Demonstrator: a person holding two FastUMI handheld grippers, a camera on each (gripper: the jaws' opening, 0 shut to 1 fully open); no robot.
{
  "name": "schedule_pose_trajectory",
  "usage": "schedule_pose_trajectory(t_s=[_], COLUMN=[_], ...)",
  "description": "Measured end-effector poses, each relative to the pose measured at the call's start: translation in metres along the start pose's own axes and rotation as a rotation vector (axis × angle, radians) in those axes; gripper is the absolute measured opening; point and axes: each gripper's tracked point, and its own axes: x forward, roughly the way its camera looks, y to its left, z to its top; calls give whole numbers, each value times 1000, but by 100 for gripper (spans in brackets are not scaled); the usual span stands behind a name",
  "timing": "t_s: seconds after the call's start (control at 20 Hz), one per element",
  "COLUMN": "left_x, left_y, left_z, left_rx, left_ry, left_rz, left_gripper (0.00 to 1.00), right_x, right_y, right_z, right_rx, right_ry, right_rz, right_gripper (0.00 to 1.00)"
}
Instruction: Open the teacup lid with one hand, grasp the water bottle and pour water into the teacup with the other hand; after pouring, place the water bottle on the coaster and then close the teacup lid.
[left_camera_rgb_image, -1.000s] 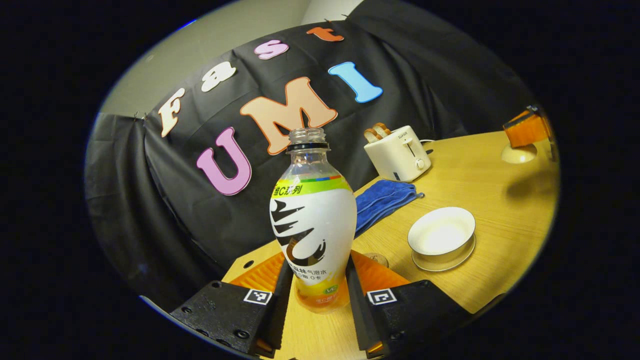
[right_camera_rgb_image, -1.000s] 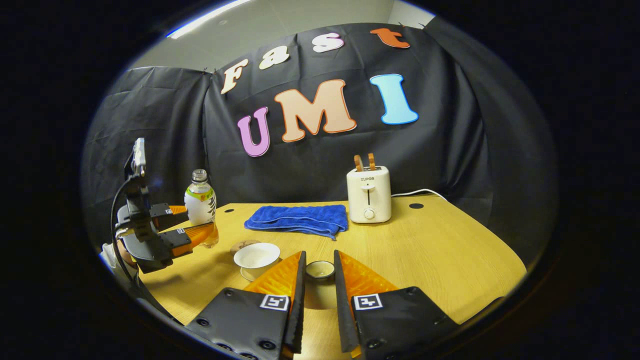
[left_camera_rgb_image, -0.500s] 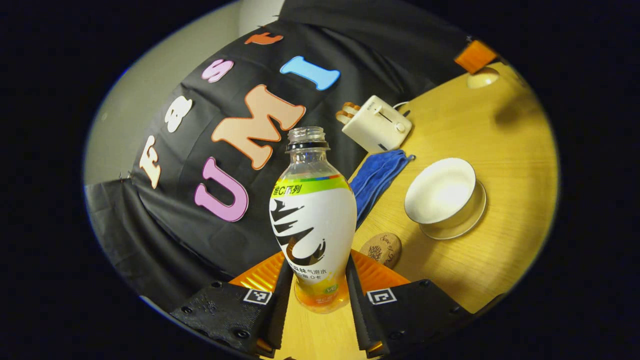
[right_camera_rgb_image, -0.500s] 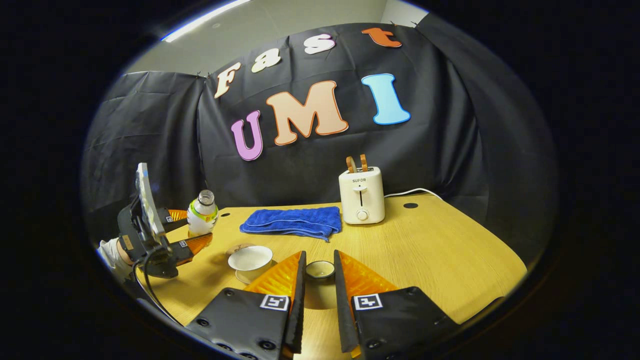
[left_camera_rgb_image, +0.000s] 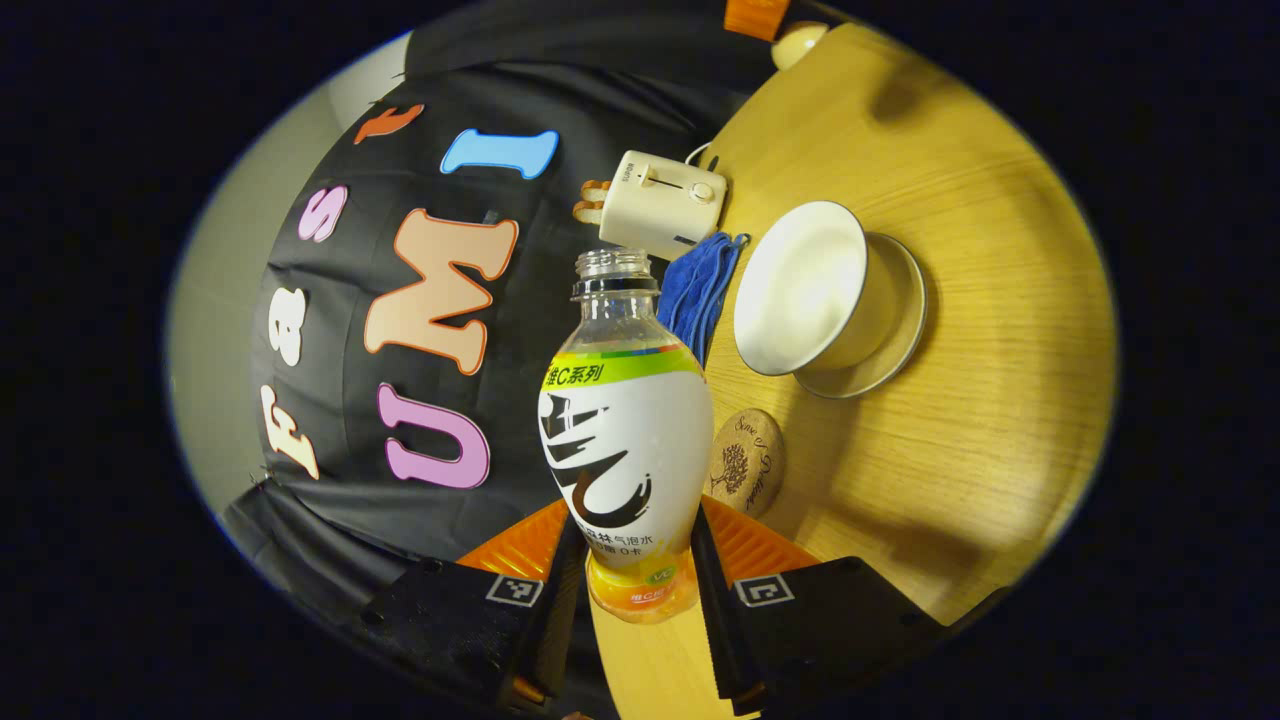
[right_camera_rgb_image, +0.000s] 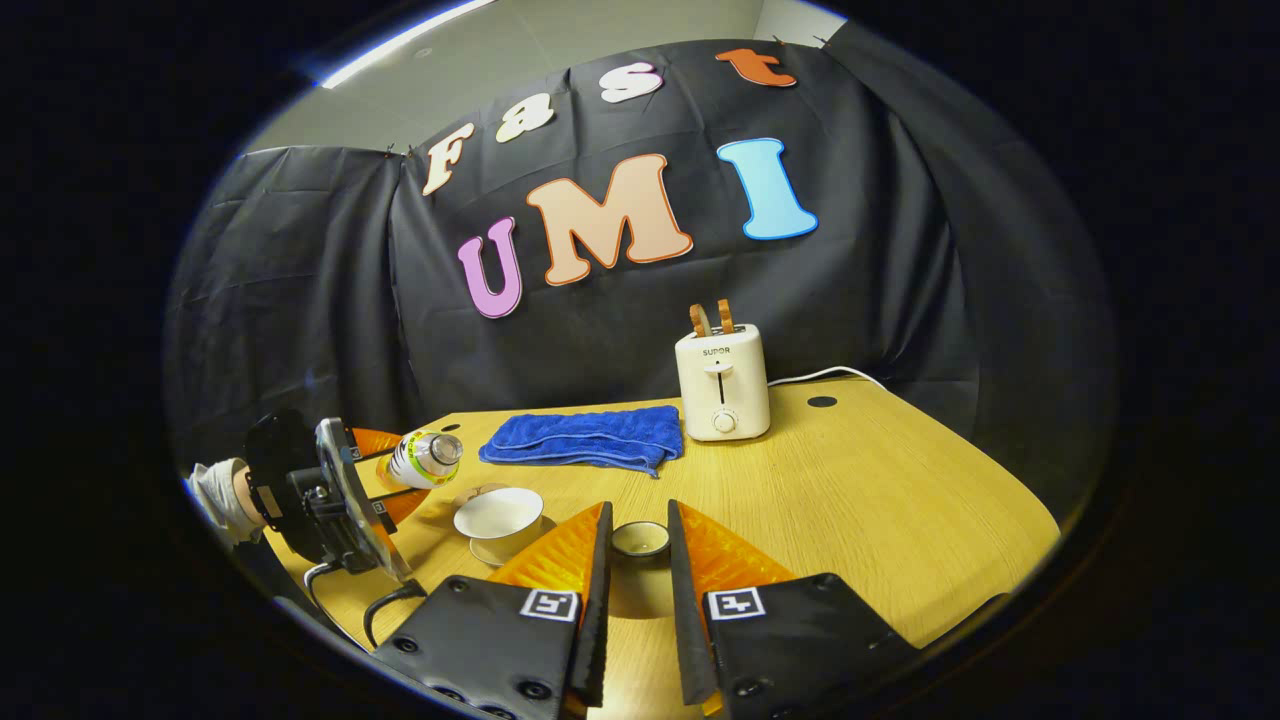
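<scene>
My left gripper (left_camera_rgb_image: 628, 530) is shut on the lower body of an uncapped drink bottle (left_camera_rgb_image: 625, 430) with a white, green and orange label. The bottle is tilted over, its open neck beside the white teacup (left_camera_rgb_image: 800, 290) on its saucer (left_camera_rgb_image: 895, 335). A round wooden coaster (left_camera_rgb_image: 745, 462) lies next to the cup. In the right gripper view the same bottle (right_camera_rgb_image: 425, 458) leans toward the teacup (right_camera_rgb_image: 498, 513), carried by the left gripper (right_camera_rgb_image: 392, 472). My right gripper (right_camera_rgb_image: 637, 520) is shut on the small teacup lid (right_camera_rgb_image: 640, 540), held just above the table to the right of the cup.
A folded blue towel (right_camera_rgb_image: 585, 440) and a white toaster (right_camera_rgb_image: 720, 395) with toast in it stand at the back of the wooden table (right_camera_rgb_image: 880, 500). A gloved hand (right_camera_rgb_image: 222, 490) holds the left gripper at the table's left edge.
The left gripper has rolled further over, tipping the bottle's neck down toward the teacup and closer to it. The right gripper still holds the lid in the same place.
</scene>
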Motion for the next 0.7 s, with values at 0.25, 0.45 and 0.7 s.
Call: schedule_pose_trajectory(t_s=[0.25, 0.45, 0.7], left_x=[0, -2, -3], left_y=[-1, 1, 11], left_z=[-2, 0, -3], left_rx=[137, 225, 370], left_ry=[11, 16, 41], left_rz=[-27, -33, -26], left_gripper=[54, 55, 55], right_x=[1, -2, -5], right_y=[7, 15, 17], right_z=[-2, 1, 4], right_rx=[-6, -21, -40], right_ry=[6, -4, -14], right_rz=[7, 22, 18], right_gripper=[32, 33, 33])
